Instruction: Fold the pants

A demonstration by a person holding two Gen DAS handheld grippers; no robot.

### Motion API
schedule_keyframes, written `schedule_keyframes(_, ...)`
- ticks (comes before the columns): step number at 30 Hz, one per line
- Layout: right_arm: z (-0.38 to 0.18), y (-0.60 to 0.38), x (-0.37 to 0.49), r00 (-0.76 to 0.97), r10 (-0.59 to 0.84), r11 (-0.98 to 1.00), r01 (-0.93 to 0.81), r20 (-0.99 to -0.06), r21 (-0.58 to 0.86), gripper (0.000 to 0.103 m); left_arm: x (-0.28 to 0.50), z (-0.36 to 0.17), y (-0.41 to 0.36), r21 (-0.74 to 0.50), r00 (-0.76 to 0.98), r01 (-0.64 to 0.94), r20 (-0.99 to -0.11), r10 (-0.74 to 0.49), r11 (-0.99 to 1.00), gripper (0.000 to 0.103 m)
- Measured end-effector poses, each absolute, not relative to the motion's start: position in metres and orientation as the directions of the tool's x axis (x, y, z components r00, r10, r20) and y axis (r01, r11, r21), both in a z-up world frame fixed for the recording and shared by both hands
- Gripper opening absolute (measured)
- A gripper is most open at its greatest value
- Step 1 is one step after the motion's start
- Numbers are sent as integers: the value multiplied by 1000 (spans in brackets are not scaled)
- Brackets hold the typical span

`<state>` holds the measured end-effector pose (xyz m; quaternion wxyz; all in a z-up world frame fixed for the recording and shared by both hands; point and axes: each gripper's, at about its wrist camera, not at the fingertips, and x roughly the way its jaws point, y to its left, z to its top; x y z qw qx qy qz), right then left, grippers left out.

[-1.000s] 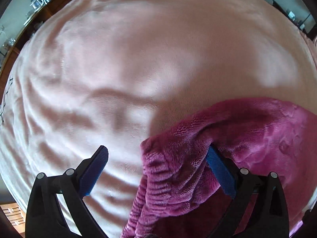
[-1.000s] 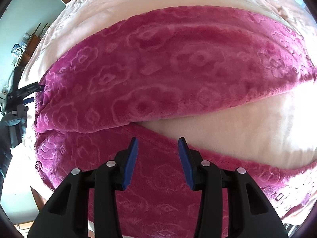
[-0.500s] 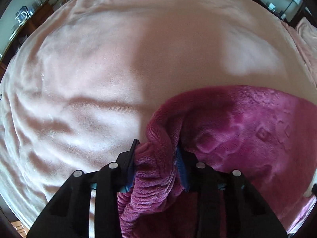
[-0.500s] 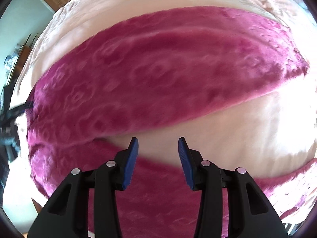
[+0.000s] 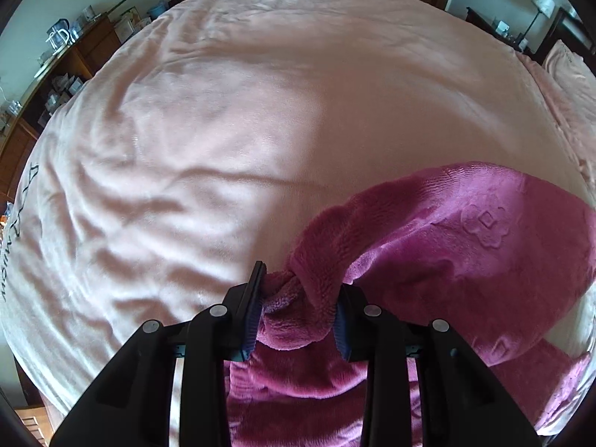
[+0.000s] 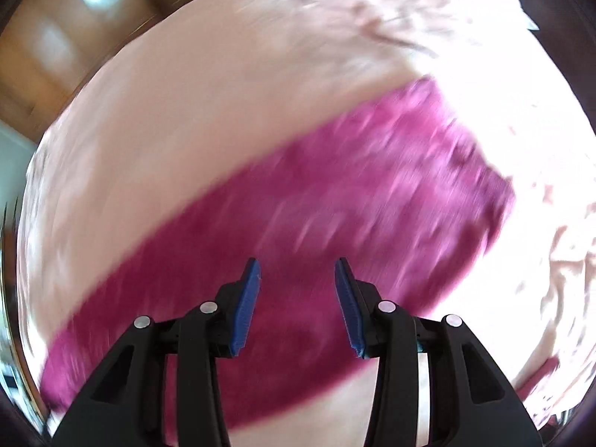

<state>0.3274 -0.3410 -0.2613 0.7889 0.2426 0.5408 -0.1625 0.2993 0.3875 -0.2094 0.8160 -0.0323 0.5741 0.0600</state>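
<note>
Left wrist view: left gripper [image 5: 300, 298] has just closed its jaws on a bunched end of the magenta fleece pants [image 5: 465, 253], and the pads press the fabric from both sides. The pinched end is raised off the pink bedspread [image 5: 223, 119]; the rest of the garment trails to the right and below. Keep the pinch firm and lift only enough to clear the bed, so the plush cloth does not slip out.

Right wrist view (motion-blurred): right gripper [image 6: 298, 298] hovers with jaws partly apart and nothing between them. The pants lie as a diagonal band across the bedspread beneath it. Judged next: seat the right pads on the far end, then carry both ends evenly.
</note>
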Motion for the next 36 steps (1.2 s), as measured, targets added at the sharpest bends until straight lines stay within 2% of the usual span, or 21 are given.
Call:
schedule_keyframes(2, -261, -367, 347, 359, -27, 802, 565, -933, 195, 45, 285, -201, 376, 28, 329, -139, -941, 73, 990, 32)
schedule_keyframes(4, -265, -394, 370, 353, -50, 763, 617, -934, 192, 55, 280, -197, 372, 39, 323, -144, -942, 84, 989, 32)
schedule_keyframes(5, -267, -404, 374, 356, -47, 748, 632, -933, 203, 56, 278, -196, 371, 42, 320, -147, -943, 87, 988, 32)
schedule_keyframes(9, -285, -435, 405, 337, -9, 672, 699, -942, 244, 56, 271, -194, 364, 56, 310, -158, -945, 103, 986, 32)
schedule_keyframes(16, -324, -456, 433, 224, 13, 619, 764, -974, 184, 56, 266, -190, 358, 61, 298, -177, -948, 113, 982, 32)
schedule_keyframes(18, -324, -451, 438, 188, -7, 634, 760, -982, 141, 52, 265, -189, 358, 64, 295, -177, -948, 115, 982, 32)
schedule_keyframes(21, -320, -444, 444, 120, -62, 681, 731, -991, 45, 31, 265, -187, 360, 64, 296, -183, -948, 117, 981, 32)
schedule_keyframes(22, -318, -442, 443, 97, -80, 687, 726, -992, 15, 16, 265, -187, 361, 63, 298, -186, -947, 118, 981, 32)
schedule_keyframes(23, -316, -443, 439, 86, -76, 686, 727, -993, 10, 9, 266, -185, 362, 61, 302, -188, -946, 117, 980, 32)
schedule_keyframes(26, -308, -446, 417, 103, -52, 676, 736, -993, 40, 6, 267, -181, 364, 56, 318, -186, -941, 115, 981, 32)
schedule_keyframes(36, -245, -450, 338, 240, -66, 644, 752, -969, 142, 5, 258, -156, 377, 42, 381, -172, -918, 106, 984, 32)
